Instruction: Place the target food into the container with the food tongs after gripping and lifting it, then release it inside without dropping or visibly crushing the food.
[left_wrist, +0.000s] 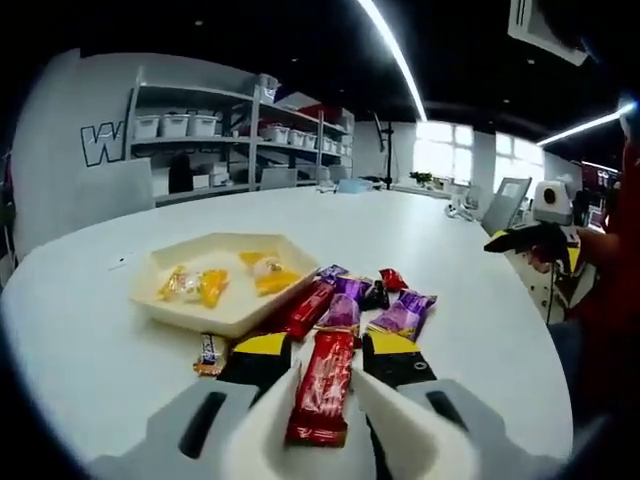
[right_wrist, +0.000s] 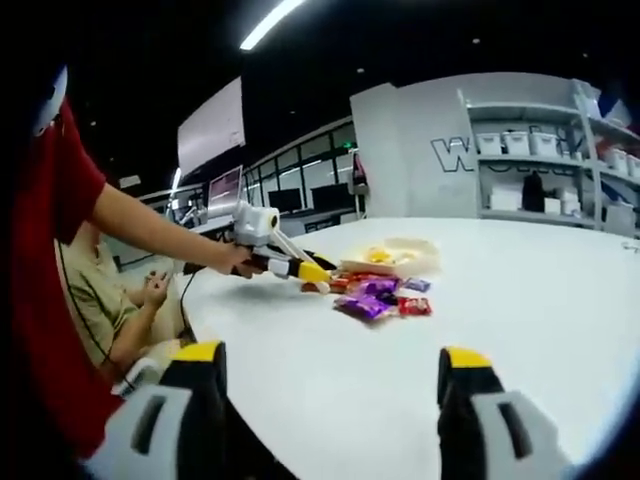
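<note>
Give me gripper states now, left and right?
Left gripper: closed on a red snack bar, beside the tray.
Right gripper: open, holding nothing, above the white table.

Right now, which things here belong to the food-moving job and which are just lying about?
Job: left tool with tongs closed on the red snack bar; beige tray; loose snack packets.
Lying about: shelf bins; laptop; right tool, open and idle.

Left gripper view sits low and close over the white table (left_wrist: 470, 300), facing the snack pile (left_wrist: 350, 300) and tray (left_wrist: 215, 280), shelves at 11 o'clock. Right gripper view looks from far across; shared: same pile (right_wrist: 380, 292), tray (right_wrist: 400, 255), table (right_wrist: 540, 320).
</note>
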